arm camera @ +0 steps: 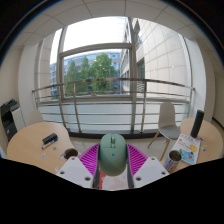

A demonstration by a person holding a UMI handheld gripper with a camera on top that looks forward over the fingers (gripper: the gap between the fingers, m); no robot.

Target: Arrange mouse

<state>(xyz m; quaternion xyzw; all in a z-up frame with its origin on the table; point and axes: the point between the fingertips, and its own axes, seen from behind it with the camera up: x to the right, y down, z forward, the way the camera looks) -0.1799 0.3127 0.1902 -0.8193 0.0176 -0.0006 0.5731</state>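
Note:
A pale green computer mouse (112, 152) sits between my gripper's (112, 160) two fingers, with the magenta pads (90, 158) pressing on both of its sides. The gripper holds it up in the air, well above the tables, pointed toward the big window. The mouse's rear end is hidden low between the fingers.
A rounded wooden table (35, 143) lies below left with a dark object (49, 140) and a cup (70, 153) on it. Another table at right carries a mug (175, 156) and a book (187, 148). A white chair (167, 120) stands by the window railing (110, 90).

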